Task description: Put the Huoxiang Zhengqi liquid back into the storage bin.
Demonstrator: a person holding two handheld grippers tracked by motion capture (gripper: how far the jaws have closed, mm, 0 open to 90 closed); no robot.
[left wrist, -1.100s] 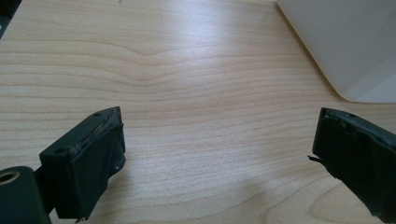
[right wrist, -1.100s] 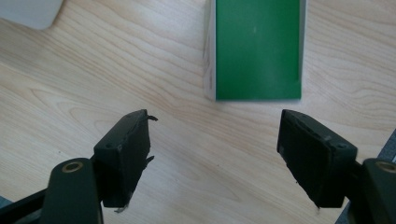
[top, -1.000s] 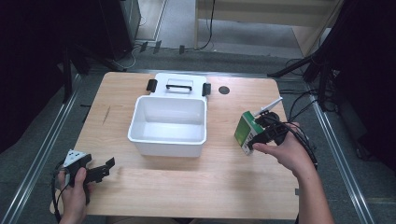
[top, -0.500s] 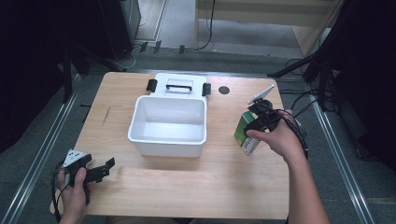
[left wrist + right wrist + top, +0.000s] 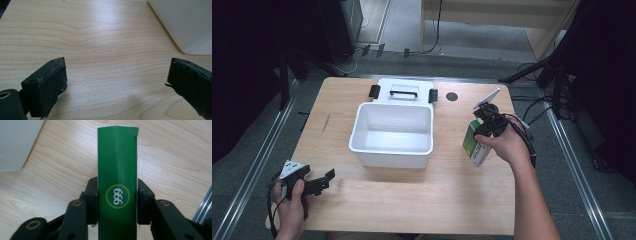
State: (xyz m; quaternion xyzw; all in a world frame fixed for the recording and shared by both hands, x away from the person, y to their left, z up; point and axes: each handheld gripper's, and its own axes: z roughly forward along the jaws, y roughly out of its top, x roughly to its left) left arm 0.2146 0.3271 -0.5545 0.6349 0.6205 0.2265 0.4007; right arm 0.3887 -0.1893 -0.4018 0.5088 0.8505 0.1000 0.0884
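1. Green and white card makes up the box [image 5: 475, 141], a small upright carton with "999" in a yellow ring on its green face; it stands on the wooden table [image 5: 412, 200] just right of the white bin [image 5: 392, 134], apart from the bin's wall

2. The right gripper [image 5: 486, 131] has its jaws closed on the box's two narrow sides, seen plainly in the right gripper view, where a black pad presses each edge of the green face [image 5: 117, 182]

3. The left gripper [image 5: 319, 184] sits well to the left of the bin and nearer the person, low over bare wood, its jaws spread wide with nothing between them; the bin's rounded corner [image 5: 190, 27] shows beyond it

4. The bin is open and looks empty; its lid [image 5: 403, 91], with black clips, lies against the far side of the bin

5. Judged from this, the work in hand is moving the box towards the bin

6. Risks: the grip bears on thin card, so too hard a squeeze could crush the sides, and too light a one could let the box slip or swing once lifted

7. A low carry could catch the box's bottom edge on the bin's rim and knock it loose

8. The trailing cable by the right hand could drag across the table
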